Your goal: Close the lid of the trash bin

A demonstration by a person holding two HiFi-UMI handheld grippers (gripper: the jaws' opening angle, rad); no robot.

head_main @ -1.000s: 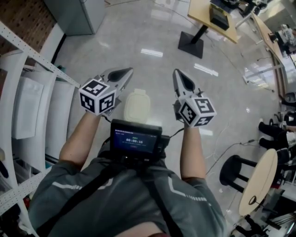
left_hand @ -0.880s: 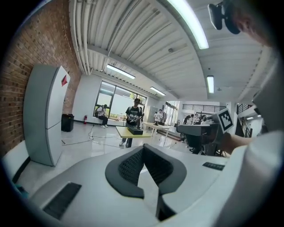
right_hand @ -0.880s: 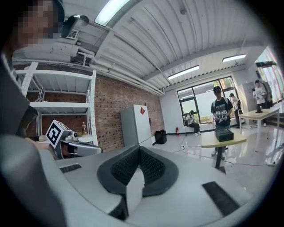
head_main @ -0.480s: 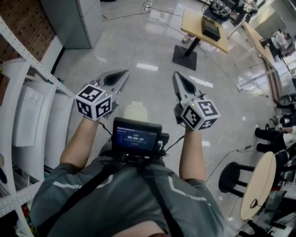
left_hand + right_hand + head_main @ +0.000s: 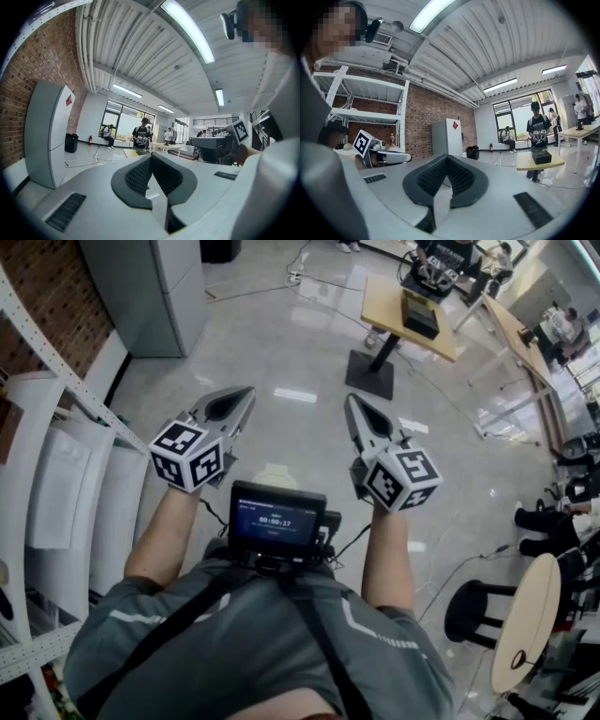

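Jaws on both tools are pressed together, holding nothing. The grey left gripper (image 5: 246,392) and grey right gripper (image 5: 349,399) are held at chest height on bent forearms, pointing forward into the room, well above the floor. Just beyond the black chest-mounted screen (image 5: 275,519), only a sliver of the cream plastic trash bin (image 5: 277,473) shows, and its lid position is unclear. No contact is under way. The next move likely means lowering a gripper toward the bin. Farther off stands a wooden pedestal table (image 5: 389,296).
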